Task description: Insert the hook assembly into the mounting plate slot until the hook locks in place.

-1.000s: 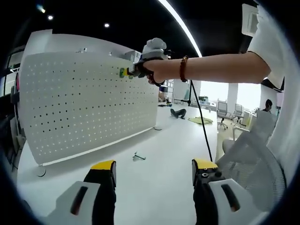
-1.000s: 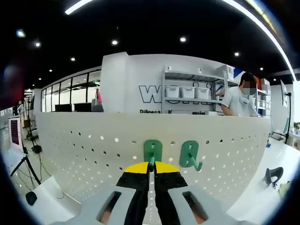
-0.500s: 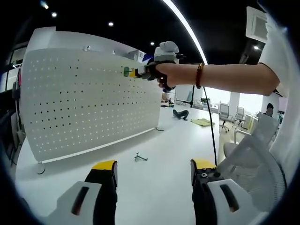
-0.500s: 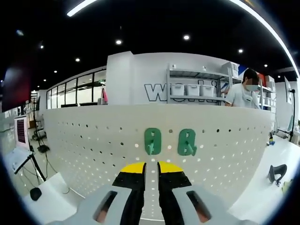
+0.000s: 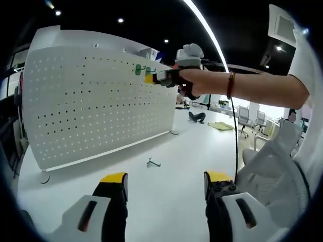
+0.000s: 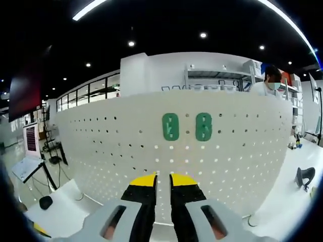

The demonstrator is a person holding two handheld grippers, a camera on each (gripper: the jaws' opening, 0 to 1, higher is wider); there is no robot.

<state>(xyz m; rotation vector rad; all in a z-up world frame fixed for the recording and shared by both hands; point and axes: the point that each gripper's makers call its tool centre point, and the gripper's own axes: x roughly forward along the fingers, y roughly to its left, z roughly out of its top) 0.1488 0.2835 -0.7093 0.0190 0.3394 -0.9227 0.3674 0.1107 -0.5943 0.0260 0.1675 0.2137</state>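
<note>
A white pegboard (image 6: 166, 151) is seen standing upright on the white bench (image 5: 166, 191). Two green hooks (image 6: 170, 126) (image 6: 203, 126) are mounted side by side near its top edge. A small loose part (image 5: 153, 163) lies on the bench in front of the board. The right hand-held gripper (image 6: 162, 177) is nearly closed, nothing held, just short of the hooks. The left hand-held gripper (image 5: 164, 177) is held wide apart, empty, above the bench.

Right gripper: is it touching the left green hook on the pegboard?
Apart. In the right gripper view, the right gripper sits below the left green hook, with bare pegboard showing between them.
</note>
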